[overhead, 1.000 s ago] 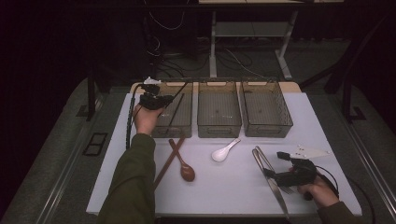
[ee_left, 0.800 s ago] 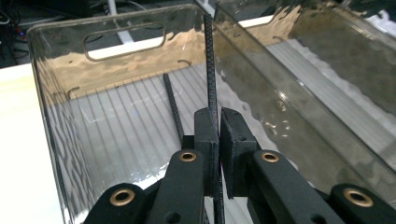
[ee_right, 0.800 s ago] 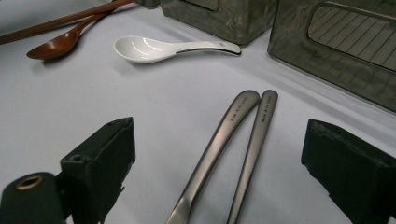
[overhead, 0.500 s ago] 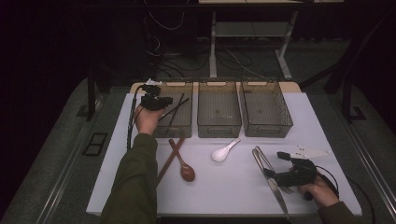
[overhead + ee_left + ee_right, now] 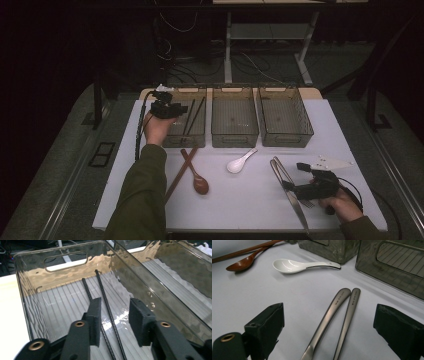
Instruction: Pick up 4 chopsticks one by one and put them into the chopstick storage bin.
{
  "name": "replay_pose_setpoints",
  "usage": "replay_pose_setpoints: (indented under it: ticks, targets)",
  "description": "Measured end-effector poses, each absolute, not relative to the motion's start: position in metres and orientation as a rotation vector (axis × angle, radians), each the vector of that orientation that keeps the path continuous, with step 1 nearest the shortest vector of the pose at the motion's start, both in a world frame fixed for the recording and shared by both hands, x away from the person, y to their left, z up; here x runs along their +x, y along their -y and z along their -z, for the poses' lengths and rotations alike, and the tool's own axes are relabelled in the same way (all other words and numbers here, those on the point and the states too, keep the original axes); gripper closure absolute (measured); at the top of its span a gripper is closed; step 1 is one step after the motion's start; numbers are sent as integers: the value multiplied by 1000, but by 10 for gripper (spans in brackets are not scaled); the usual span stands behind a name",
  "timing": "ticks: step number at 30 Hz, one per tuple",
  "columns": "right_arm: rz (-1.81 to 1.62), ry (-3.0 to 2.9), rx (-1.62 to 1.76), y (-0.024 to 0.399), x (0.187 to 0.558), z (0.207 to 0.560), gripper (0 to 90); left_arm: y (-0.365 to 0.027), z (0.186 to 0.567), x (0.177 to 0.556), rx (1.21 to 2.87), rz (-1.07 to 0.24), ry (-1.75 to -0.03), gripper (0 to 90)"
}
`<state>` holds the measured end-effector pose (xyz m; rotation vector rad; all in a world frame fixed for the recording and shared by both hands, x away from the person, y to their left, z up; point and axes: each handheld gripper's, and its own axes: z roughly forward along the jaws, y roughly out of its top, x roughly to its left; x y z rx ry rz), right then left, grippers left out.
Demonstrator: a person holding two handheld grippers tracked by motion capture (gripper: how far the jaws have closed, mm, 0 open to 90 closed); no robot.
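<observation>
Two black chopsticks (image 5: 105,302) in left bin (image 5: 176,141); three bins; two metal utensils (image 5: 337,315).

A glossy white ceramic spoon (image 5: 240,161) is lying beside my dark brown wooden spoon (image 5: 195,176), which is crossing long brown wooden chopsticks (image 5: 176,176).

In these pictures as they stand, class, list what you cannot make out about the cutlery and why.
- Two metal utensils: working ends cut off by the bottom edge of the right gripper view; in the high view the right gripper covers them.
- Engraving on their handles: too small.
- Black chopsticks: near ends pass behind the left gripper, jaws just opening, pads clear.
</observation>
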<state>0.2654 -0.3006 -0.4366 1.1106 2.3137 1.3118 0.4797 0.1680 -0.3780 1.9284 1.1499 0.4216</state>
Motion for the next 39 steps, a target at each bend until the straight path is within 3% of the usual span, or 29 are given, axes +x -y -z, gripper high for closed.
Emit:
replay_pose_setpoints:
  ticks: [11,27,39]
  targets:
    - [-1311,-2313,1112,301,265,437,98,-166,364,465,1943,-425,-1067,437]
    - [-1309,-2313,1109,301,265,437,98,-163,359,430,1959,-359,-985,327]
    - [-1312,-2311,1109,301,265,437,98,-160,360,399,1981,-379,-948,263]
